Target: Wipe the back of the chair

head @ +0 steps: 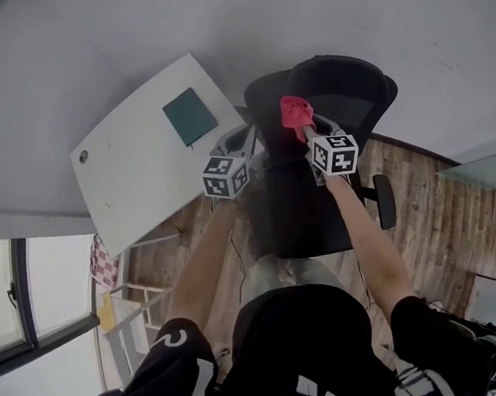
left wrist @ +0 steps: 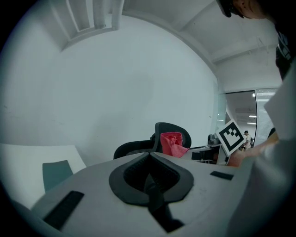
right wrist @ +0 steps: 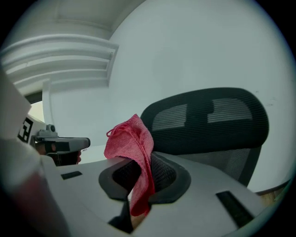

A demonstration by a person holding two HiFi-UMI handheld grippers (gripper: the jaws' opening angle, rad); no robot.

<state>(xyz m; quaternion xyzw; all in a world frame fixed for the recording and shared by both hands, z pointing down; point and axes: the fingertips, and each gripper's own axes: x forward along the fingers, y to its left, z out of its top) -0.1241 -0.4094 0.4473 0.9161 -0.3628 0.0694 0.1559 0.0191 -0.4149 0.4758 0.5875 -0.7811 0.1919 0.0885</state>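
Note:
A black mesh office chair (head: 329,134) stands in front of me, its backrest (right wrist: 208,122) filling the right gripper view. My right gripper (head: 304,126) is shut on a red cloth (head: 295,111), held up near the top of the backrest; the red cloth (right wrist: 132,157) bunches above the jaws and hangs down between them. My left gripper (head: 241,142) sits just left of the chair, shut with nothing in it. From the left gripper view the chair (left wrist: 159,141) and the cloth (left wrist: 172,143) show a little ahead.
A white desk (head: 149,150) with a dark green pad (head: 191,116) stands to the left of the chair. Wooden floor (head: 439,211) runs to the right. A white wall lies behind the chair. A checked cloth (head: 103,261) hangs on a rack at lower left.

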